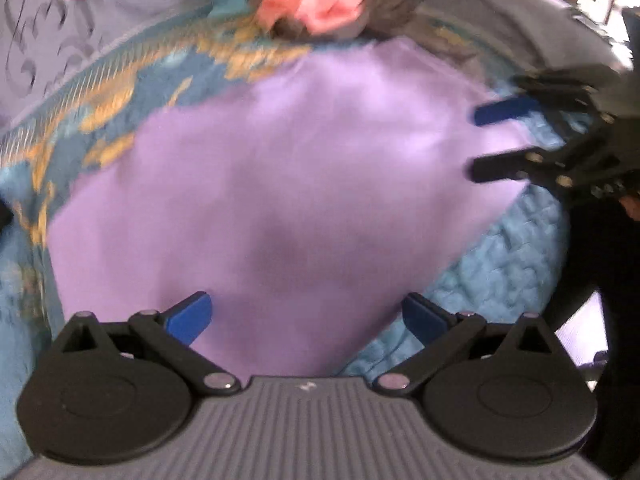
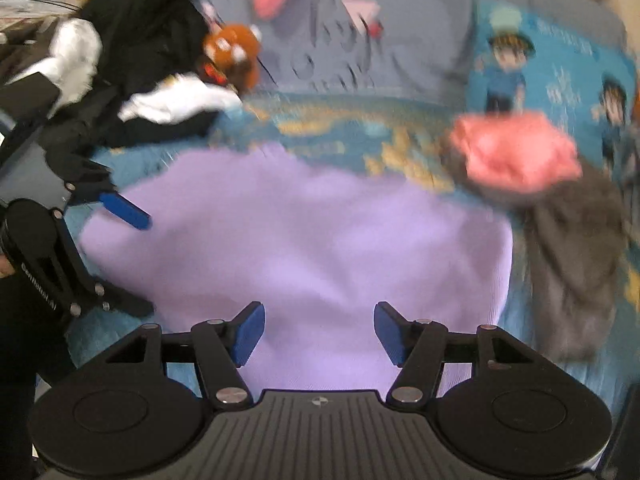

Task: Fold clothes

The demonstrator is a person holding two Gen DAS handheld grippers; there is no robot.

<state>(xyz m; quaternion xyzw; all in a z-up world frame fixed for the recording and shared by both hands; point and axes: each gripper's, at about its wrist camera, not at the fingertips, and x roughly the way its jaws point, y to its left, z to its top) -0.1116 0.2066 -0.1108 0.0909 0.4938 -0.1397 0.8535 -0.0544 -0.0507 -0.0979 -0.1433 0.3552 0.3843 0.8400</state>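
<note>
Lilac garment (image 1: 280, 184) lay spread flat on blue-and-gold quilt (image 1: 100, 92), both views blurred. Left gripper (image 1: 308, 316) hovered over near edge, fingers wide apart, nothing held. Right gripper (image 2: 318, 334) above opposite edge, fingers likewise parted and empty. Pink cloth (image 2: 520, 156) bunched on grey-brown garment (image 2: 572, 264) just beside lilac piece. Black-and-white clothes pile (image 2: 132, 72) and orange plush toy (image 2: 234, 56) further back; grey printed pillow (image 2: 360, 40) and cartoon-print bedding (image 2: 552, 72) behind
</note>
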